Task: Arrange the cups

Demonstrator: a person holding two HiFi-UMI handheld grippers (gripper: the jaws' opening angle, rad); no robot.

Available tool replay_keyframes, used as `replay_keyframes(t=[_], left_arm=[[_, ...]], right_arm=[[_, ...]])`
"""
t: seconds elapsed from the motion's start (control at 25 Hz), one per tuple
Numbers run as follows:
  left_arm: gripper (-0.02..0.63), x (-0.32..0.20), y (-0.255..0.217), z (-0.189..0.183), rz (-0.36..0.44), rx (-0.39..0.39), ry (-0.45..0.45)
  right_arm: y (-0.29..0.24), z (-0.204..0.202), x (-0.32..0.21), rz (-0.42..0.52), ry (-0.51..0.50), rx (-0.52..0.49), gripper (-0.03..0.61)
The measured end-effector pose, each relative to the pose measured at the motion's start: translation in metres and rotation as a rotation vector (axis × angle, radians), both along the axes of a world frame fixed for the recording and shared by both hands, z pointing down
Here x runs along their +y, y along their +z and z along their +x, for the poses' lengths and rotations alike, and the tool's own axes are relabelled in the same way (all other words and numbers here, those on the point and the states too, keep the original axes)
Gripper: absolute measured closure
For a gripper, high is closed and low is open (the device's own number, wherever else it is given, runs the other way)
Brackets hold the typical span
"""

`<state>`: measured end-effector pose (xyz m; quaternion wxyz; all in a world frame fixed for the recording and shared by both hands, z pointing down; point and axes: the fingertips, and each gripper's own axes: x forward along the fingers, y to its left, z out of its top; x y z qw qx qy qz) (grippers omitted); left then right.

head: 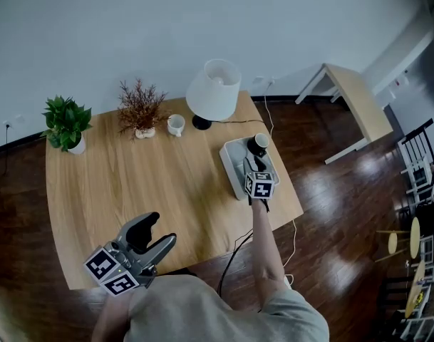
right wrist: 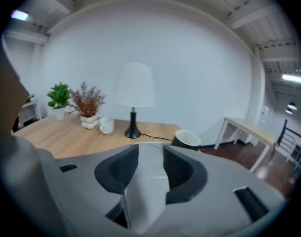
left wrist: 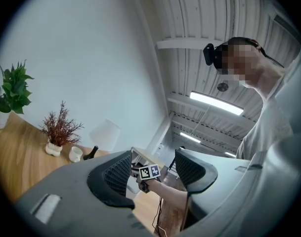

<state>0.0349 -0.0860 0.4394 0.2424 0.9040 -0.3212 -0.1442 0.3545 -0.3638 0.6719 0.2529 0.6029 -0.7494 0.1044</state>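
The worktop (head: 131, 184) is the biggest thing under me, and the cups are split across it. The tray (head: 229, 164) sits near its right edge, and the lamp (head: 213, 91) stands at the back. The black cup (head: 258, 143) stands at the tray's far end. The white cup (head: 176, 125) is well apart from it, just beside the lamp's base.

I judge the step in hand to be work at the tray with my right hand-held gripper (right wrist: 150, 154), which hangs over the tray's near half, tipped downward. Its jaws stand apart, and a pale grey shape (right wrist: 145, 191) fills the gap between them. I cannot tell whether that is a cup or part of the tray, and the pads do not look to be pressing on it.

To do this well, I would draw straight back and up so neither pad drags that shape. I would also steer clear of the black cup just ahead and of the cord (head: 234, 122) behind the tray. If the white cup comes next, I would approach it from the bare worktop side, away from the lamp and the dried sprig (head: 140, 105).

My left hand-held gripper (head: 159, 231) hangs at the near edge, jaws apart on nothing, and is best left out of the way.

There is no writing I can read. Each of the 2 marker cubes (head: 259, 184) bears only black-and-white squares, and I see no brand or label on the cups, tray or lamp.
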Motion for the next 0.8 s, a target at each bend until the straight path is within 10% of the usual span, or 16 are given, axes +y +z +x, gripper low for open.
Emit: replay_keyframes(t=[0.36, 0.8], left_arm=[[0.345, -0.007, 0.003, -0.015, 0.004, -0.012, -0.039], [0.347, -0.025, -0.024, -0.015, 0.064, -0.066, -0.036]], right_arm=[[0.035, -0.166, -0.029, -0.095, -0.376, 0.079, 0.405], [0.088, -0.272, -0.113, -0.251, -0.374, 0.115, 0.405]])
